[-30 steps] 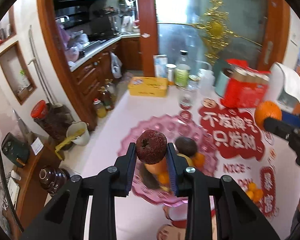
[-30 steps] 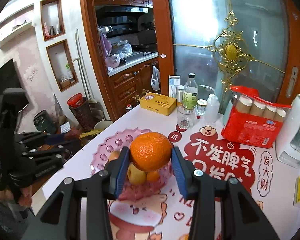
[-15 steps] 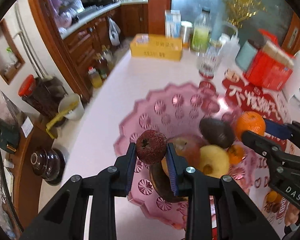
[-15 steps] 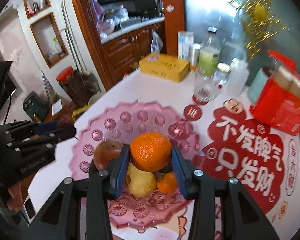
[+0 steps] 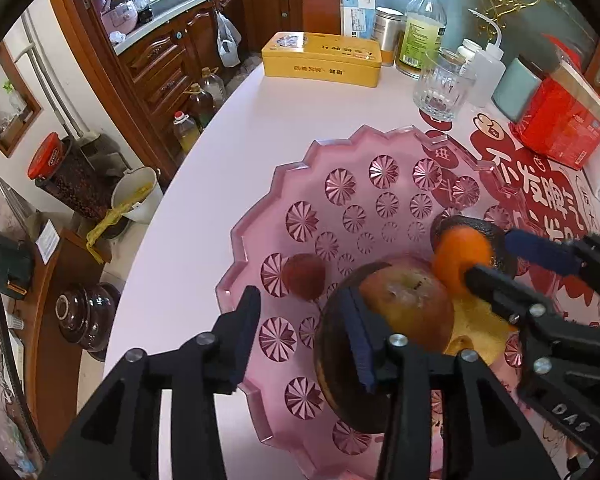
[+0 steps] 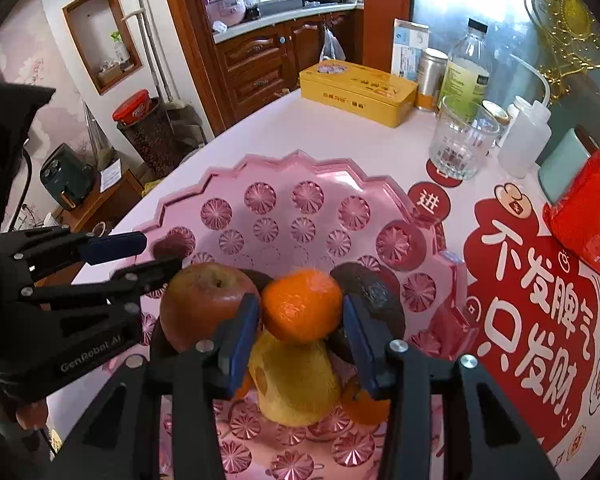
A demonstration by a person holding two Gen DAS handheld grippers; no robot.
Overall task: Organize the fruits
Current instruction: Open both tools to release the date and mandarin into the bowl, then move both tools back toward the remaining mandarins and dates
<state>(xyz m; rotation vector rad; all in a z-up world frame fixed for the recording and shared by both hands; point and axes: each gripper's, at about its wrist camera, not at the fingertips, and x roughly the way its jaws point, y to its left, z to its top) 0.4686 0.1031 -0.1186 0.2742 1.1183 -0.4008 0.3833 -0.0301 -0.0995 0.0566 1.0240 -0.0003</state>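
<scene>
Lettered "GenRobot AI" in white along the body of the left gripper (image 5: 300,332), as seen from the right wrist; stamped "DAS" on the right gripper (image 6: 300,320), as seen from the left. Printed in big white characters on the red mat (image 6: 540,280): "不发脾气" above "只发财", with "发大财" down its edge and a single "进" on a red disc (image 6: 428,202) beside the pink plate (image 5: 259,208). Dark print on the yellow tin (image 6: 356,90) too small to read. Both grippers tilted steeply down over the plate, side by side, the left at the plate's left half. Left jaws spread and just been opening, pads clear of the small dark-red fruit (image 5: 304,276), which lies free on the plate floor just ahead of the fingers. Right pads set against either side of the orange (image 6: 300,304), pinching it atop the heap, over a yellow pear (image 6: 295,380), between an apple (image 6: 203,300) and a dark avocado (image 6: 372,292).
</scene>
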